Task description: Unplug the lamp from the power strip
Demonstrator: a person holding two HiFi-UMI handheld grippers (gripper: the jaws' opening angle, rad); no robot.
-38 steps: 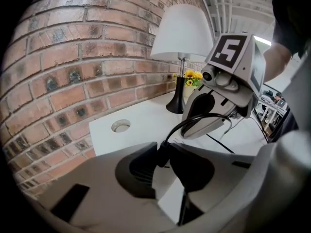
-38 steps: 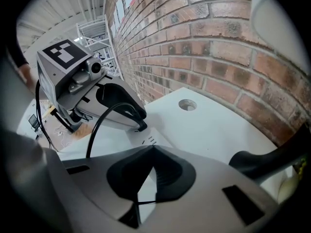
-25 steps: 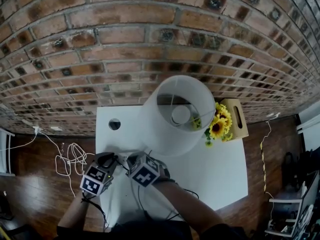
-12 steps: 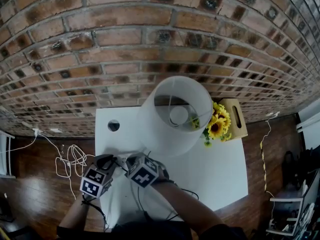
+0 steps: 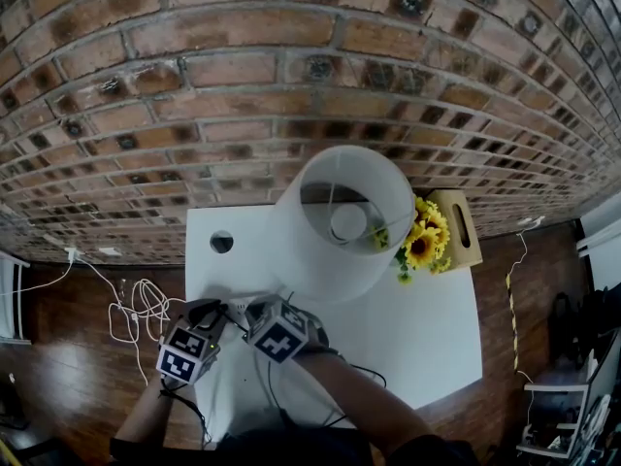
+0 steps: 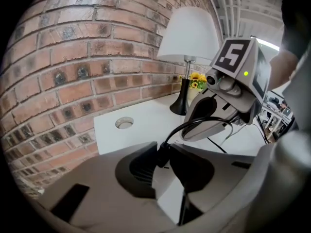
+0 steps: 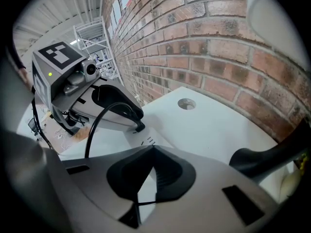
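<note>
Lamp [image 5: 310, 250]: 1, white shade, black base, upright on the worktop [image 5: 427, 328] close to the brick wall [image 5: 243, 95].
Plug [image 6: 163, 154]: 1, black, seated in the power strip at the worktop's near left area.
Power strip [image 7: 148, 139]: 1, white, flat on the worktop beneath both grippers.
Cord [image 6: 194, 125]: 1, black, arcs up from the plug.
Left gripper [image 6: 164, 155]: fingers closed on the plug, 1 pad on each side.
Right gripper [image 7: 149, 150]: fingers closed tip to tip, nothing between them, tips at the power strip just beside the plug.
Marker cubes: 2, 1 per gripper [image 5: 184, 354] [image 5: 281, 335].
Cable hole [image 5: 222, 242]: 1, round, far left of the worktop.
Sunflowers [image 5: 424, 246]: 1 bunch in 1 wooden box [image 5: 461, 226], just right of the lamp.
Floor cables [image 5: 136, 309]: 1 white tangle, left of the worktop.
</note>
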